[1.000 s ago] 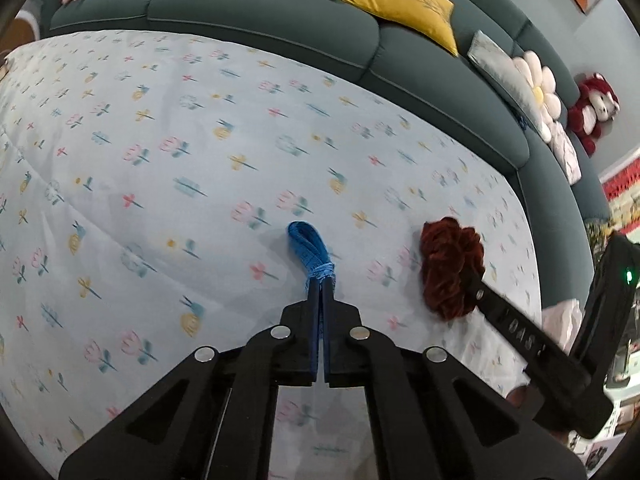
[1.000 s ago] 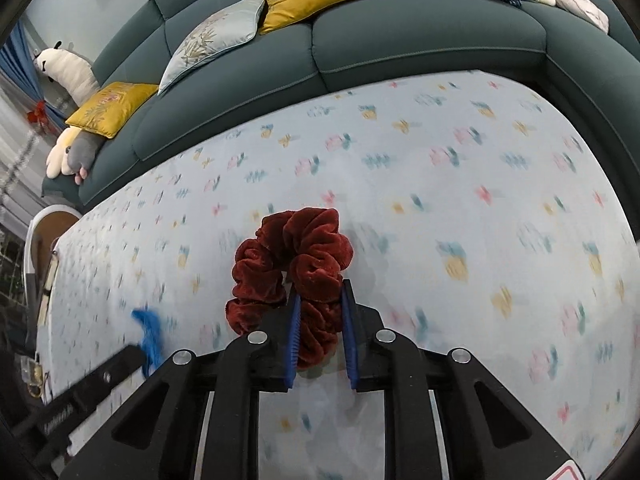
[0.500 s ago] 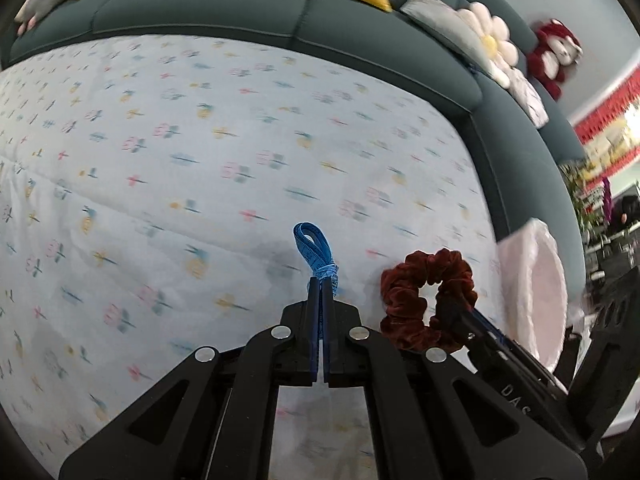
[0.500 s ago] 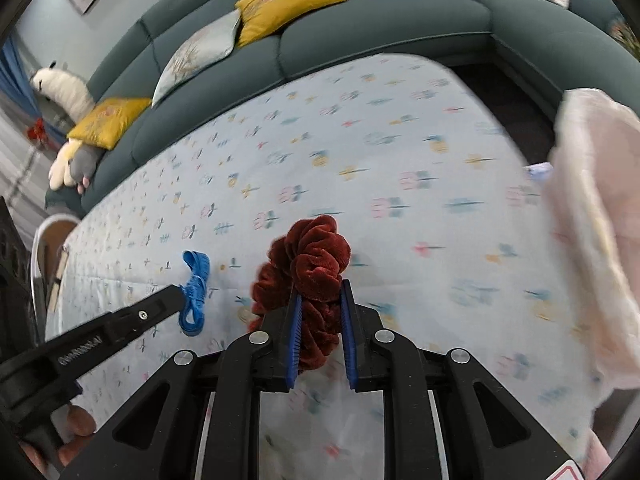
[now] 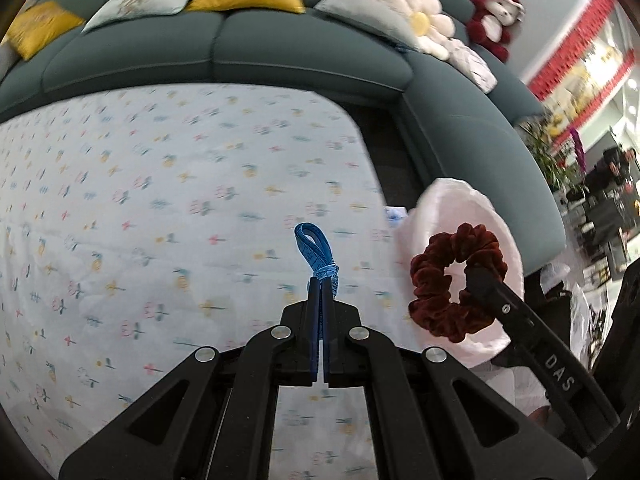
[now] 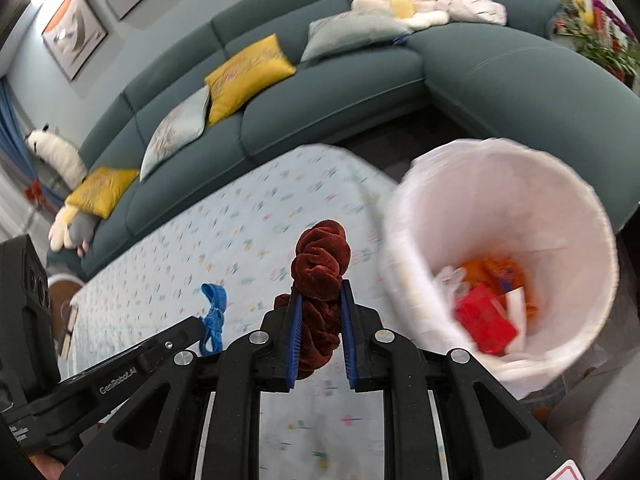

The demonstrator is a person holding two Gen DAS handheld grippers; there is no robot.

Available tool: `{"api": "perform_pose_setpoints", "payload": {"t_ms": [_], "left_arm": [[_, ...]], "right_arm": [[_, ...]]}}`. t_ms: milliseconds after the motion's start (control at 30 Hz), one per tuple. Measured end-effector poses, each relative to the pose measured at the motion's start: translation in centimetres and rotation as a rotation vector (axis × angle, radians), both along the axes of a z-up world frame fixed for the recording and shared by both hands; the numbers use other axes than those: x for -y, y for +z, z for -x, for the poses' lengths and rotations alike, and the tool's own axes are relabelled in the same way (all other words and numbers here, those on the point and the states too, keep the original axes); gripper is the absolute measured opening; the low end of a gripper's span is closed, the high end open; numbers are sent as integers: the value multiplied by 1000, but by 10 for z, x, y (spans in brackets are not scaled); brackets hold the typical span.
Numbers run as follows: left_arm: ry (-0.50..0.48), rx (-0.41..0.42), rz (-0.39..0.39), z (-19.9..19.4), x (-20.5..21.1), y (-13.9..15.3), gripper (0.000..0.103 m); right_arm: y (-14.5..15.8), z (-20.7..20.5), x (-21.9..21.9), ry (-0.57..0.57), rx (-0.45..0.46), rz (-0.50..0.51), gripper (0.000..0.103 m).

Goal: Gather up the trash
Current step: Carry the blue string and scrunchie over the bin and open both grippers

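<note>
My left gripper [image 5: 321,285] is shut on a small blue looped strap [image 5: 315,251], held up over the flowered tablecloth [image 5: 160,200]. The same blue strap [image 6: 214,312] hangs at the lower left of the right wrist view. My right gripper [image 6: 319,290] is shut on a dark red velvet scrunchie [image 6: 320,264], which also shows as the scrunchie [image 5: 452,280] in front of the bin in the left wrist view. A white lined waste bin [image 6: 568,208] stands just right of the right gripper, with red and orange wrappers [image 6: 486,304] inside.
A teal corner sofa [image 6: 320,92] with yellow and grey cushions, a daisy pillow [image 6: 396,2] and plush toys curves behind the table. The bin [image 5: 448,204] stands off the table's right end, with dark floor between table and sofa.
Both grippers have lifted and swung right along the table, carrying the strap and the scrunchie. The white bin has come into view and now sits close beside the scrunchie.
</note>
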State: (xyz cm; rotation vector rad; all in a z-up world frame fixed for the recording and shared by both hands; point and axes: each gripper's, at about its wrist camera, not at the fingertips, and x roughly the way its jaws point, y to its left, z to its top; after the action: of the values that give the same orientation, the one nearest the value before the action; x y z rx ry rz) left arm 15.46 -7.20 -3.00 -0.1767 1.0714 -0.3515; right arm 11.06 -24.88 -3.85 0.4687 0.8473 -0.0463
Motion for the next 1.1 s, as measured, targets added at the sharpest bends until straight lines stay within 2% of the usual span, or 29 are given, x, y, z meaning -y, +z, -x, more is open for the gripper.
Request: {"api": "perform_pose_setpoints", "payload": {"t_ms": [400,700,867,900,967,1033,1100], "left_arm": [[-166,60,-24,18,90,26,0],[-267,49,-14,23,147,23,0],[-287,49,-5,22,167,22,2],[-281,54,-4,22,169,23,5],[-269,73,-9,22,171,25,35],[-256,95,-22,23,172,28,44],[-254,95,-33,23,170,29,45]], "right_arm": [[9,35,82,-139,41,-17,17],[4,51,122,-198,45,-19,17],[2,52,135,-214,39,-15,17],[2,52,136,-216,38,-14,17],[1,51,138,-219,39,-12,18],[1,50,139,-221,39,-11,22],[0,48,139,-222,37,-12,22]]}}
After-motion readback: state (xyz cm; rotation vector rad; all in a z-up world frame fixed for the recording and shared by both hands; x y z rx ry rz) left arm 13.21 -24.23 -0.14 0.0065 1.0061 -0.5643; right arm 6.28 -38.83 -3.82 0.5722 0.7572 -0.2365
